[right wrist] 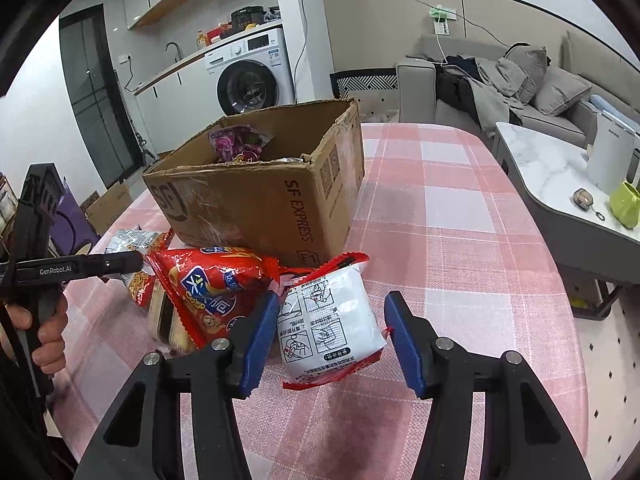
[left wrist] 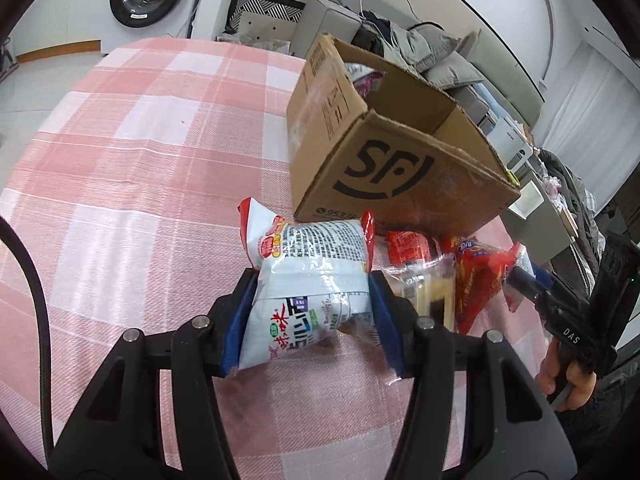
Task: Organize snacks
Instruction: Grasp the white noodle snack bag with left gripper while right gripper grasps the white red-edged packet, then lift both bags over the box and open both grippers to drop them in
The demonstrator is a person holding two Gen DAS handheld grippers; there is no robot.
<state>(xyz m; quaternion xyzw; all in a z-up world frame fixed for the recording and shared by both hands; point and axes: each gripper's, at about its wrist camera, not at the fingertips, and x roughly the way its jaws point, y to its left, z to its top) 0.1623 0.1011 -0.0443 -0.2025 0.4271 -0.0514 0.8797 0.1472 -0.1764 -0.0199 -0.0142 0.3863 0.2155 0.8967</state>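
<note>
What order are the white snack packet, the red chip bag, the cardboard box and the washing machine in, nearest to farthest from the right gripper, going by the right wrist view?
1. White snack packet, between the open right gripper fingers.
2. Red chip bag, just left.
3. Cardboard box, behind both.
4. Washing machine, far back against the wall.

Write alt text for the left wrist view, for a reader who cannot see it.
The left gripper is shut on a white snack packet over a pink checked tablecloth. Beyond it stands an open cardboard box, with red snack packets lying at its base. The right gripper reaches in from the right edge.
</note>
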